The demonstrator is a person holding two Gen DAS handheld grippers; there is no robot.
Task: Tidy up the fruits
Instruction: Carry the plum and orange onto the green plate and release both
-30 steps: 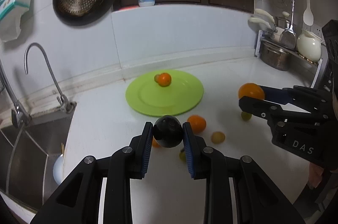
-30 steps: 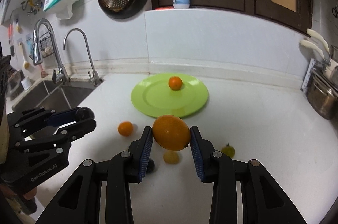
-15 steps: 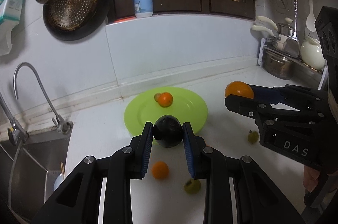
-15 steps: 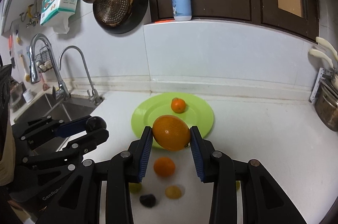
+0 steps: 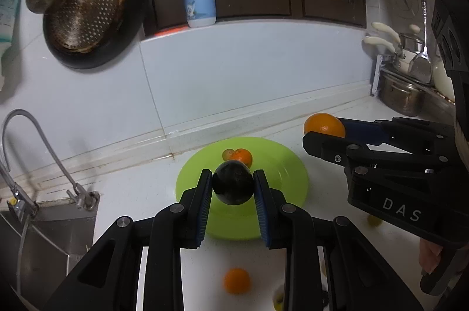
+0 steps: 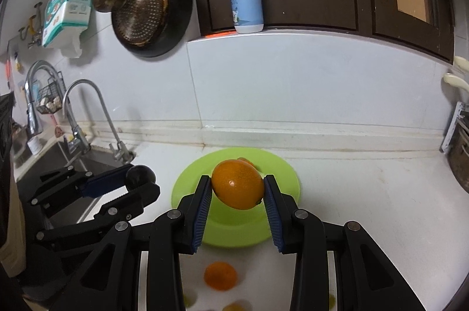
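My left gripper (image 5: 233, 187) is shut on a round black fruit (image 5: 233, 186) and holds it above the near part of the green plate (image 5: 281, 176). My right gripper (image 6: 238, 189) is shut on a large orange (image 6: 237, 183), also above the green plate (image 6: 281, 176). A small orange (image 5: 243, 155) with a greenish fruit beside it lies on the plate. Another small orange (image 5: 236, 280) lies on the white counter in front of the plate. The right gripper also shows in the left wrist view (image 5: 325, 132), and the left gripper in the right wrist view (image 6: 140, 179).
A sink with taps (image 6: 85, 117) lies to the left. A pan (image 6: 149, 8) hangs on the wall, and a soap bottle (image 6: 246, 0) stands on the ledge. Pots (image 5: 401, 96) stand at the right. Small yellow-green fruits (image 5: 373, 220) lie on the counter.
Both grippers have moved forward and up toward the plate with their fruits held. The plate now sits under both; the loose fruits have dropped to the bottom of the views.
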